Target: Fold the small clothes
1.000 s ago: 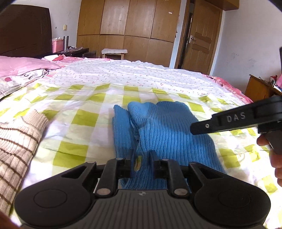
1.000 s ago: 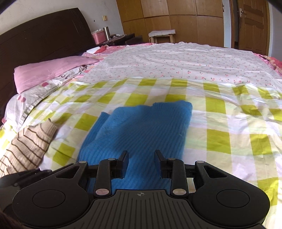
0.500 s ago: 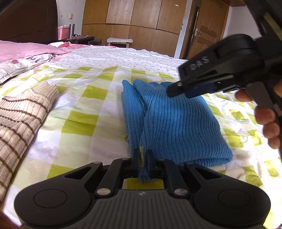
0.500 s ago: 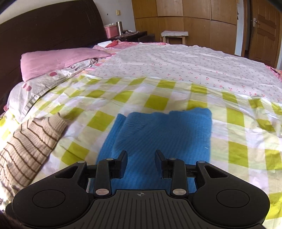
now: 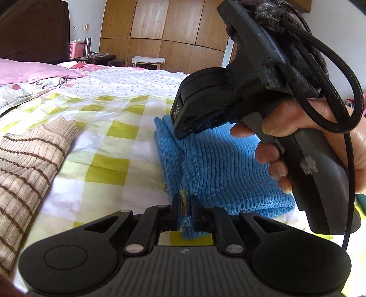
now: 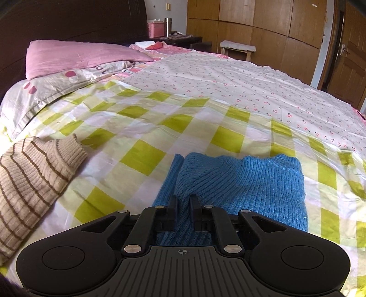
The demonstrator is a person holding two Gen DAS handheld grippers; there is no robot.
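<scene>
- My left claw (image 5: 183, 203) is clenched on the near hem of the blue sweater (image 5: 219, 164), pinching a fold of knit with a yellow tag between its fingers (image 5: 175, 205).
- My right claw (image 6: 183, 203) is clenched too, gripping a raised ridge of the same sweater (image 6: 247, 182) near its left edge.
- The sweater lies folded on the bed (image 6: 141, 128), on the green-and-white checked cover, at 6 o'clock in both wrist views.
- In the left wrist view the right claw (image 5: 183, 131) sits at 2 o'clock, its tips down on the far part of the sweater; the right hand (image 5: 320, 141) wraps its handle and a black cable (image 5: 352, 96) loops behind it.
- A beige striped sweater (image 6: 34, 178) lies at 9 o'clock on the cover, apart from the blue one.
- A pink pillow (image 6: 75, 56) rests at 11 o'clock against the dark headboard (image 6: 68, 20).
- Beyond the checked cover, at 1 o'clock, is a white sheet with small red flowers (image 6: 240, 84).
- A wooden wardrobe (image 6: 263, 29) and a small stool (image 6: 238, 46) stand past the bed at 12 o'clock.
</scene>
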